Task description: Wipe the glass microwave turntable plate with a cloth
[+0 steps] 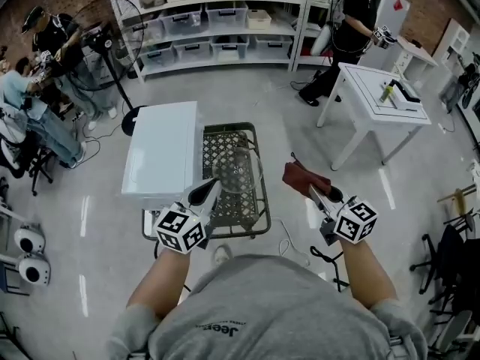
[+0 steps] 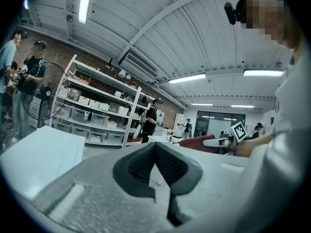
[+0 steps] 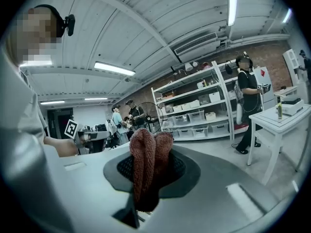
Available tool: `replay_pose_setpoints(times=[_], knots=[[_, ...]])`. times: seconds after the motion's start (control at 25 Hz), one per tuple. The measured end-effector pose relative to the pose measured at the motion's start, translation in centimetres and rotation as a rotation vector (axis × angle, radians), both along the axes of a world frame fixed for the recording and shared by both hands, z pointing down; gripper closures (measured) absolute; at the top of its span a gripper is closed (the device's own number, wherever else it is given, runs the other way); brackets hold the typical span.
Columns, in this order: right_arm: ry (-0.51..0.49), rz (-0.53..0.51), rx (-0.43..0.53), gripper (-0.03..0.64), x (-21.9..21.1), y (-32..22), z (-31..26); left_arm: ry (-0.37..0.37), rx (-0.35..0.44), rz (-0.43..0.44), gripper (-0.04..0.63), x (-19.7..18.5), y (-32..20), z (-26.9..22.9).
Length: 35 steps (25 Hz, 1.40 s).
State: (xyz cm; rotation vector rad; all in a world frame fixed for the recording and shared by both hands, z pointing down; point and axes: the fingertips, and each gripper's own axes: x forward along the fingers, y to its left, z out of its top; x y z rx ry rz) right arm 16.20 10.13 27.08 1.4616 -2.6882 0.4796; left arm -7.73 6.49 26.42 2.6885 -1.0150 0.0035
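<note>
Glass microwave turntable plate (image 1: 236, 169): out of the oven and lying, by the look of it, flat on the wire-mesh worktop (image 1: 264, 201), just beside the white microwave (image 1: 161, 156). Clear and hard to read against the mesh; no telling whether wet, smeared or clean.

Just short of its near rim, the left hand-held gripper (image 1: 208, 193), clenched tip to tip with nothing made out between the pads. Touching the rim or only hovering above it: not to be told from the head view.

Off to the right, well apart from the plate and out past the worktop's edge, the right hand-held gripper (image 1: 315, 191), clamped on a bunched reddish-brown cloth (image 3: 146, 164), folds standing up out of the jaws.

Judged as barely begun: cloth in hand, plate laid out within reach, but no contact between the two. Left to do: bringing the cloth across and down onto the glass, steadying the plate from the left side, rubbing over the whole face and the rim. Likely trouble: plate sliding on the mesh under the strokes.
</note>
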Motion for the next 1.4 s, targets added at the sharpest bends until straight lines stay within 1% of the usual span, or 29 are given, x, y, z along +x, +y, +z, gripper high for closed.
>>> replay_pose_setpoints(times=[0.2, 0.36, 0.48, 0.56, 0.72, 0.8, 0.92, 1.04, 1.16, 1.28, 1.4], knots=[[-0.007, 0.053, -0.010, 0.548, -2.3, -7.2, 0.4, -0.027, 0.008, 0.088, 0.595, -1.4, -7.7, -0.2], [0.003, 0.078, -0.027, 0.548, -4.1, -11.7, 0.4, -0.012, -0.013, 0.128, 0.595, -2.6, -12.4, -0.2], [0.015, 0.078, -0.045, 0.548, -4.9, -14.2, 0.8, 0.002, -0.030, 0.143, 0.595, -3.1, -14.8, 0.3], [0.022, 0.069, -0.059, 0.548, -4.9, -15.4, 1.2, 0.006, -0.043, 0.138, 0.595, -3.1, -15.7, 0.9], [0.027, 0.047, -0.061, 0.548, -3.8, -17.8, 1.6, 0.000, -0.061, 0.128, 0.595, -1.9, -17.0, 2.0], [0.025, 0.011, -0.067, 0.548, -2.8, -19.3, 1.9, -0.013, -0.069, 0.098, 0.595, -0.8, -17.3, 2.5], [0.017, -0.082, -0.066, 0.548, -1.0, -21.9, 2.4, -0.032, -0.075, 0.017, 0.595, 1.1, -17.5, 3.0], [0.019, -0.198, -0.047, 0.548, 0.0, -24.4, 3.4, -0.040, -0.075, -0.097, 0.595, 2.7, -17.6, 3.8], [0.019, -0.298, -0.051, 0.548, -0.4, -25.8, 4.9, -0.053, -0.097, -0.203, 0.595, 3.3, -16.9, 5.6], [0.024, -0.368, -0.056, 0.548, -0.5, -26.1, 5.8, -0.094, -0.131, -0.254, 0.595, 4.6, -15.8, 8.3], [0.041, -0.393, -0.055, 0.548, -0.7, -26.7, 7.0, -0.149, -0.157, -0.269, 0.595, 5.4, -15.4, 12.1]])
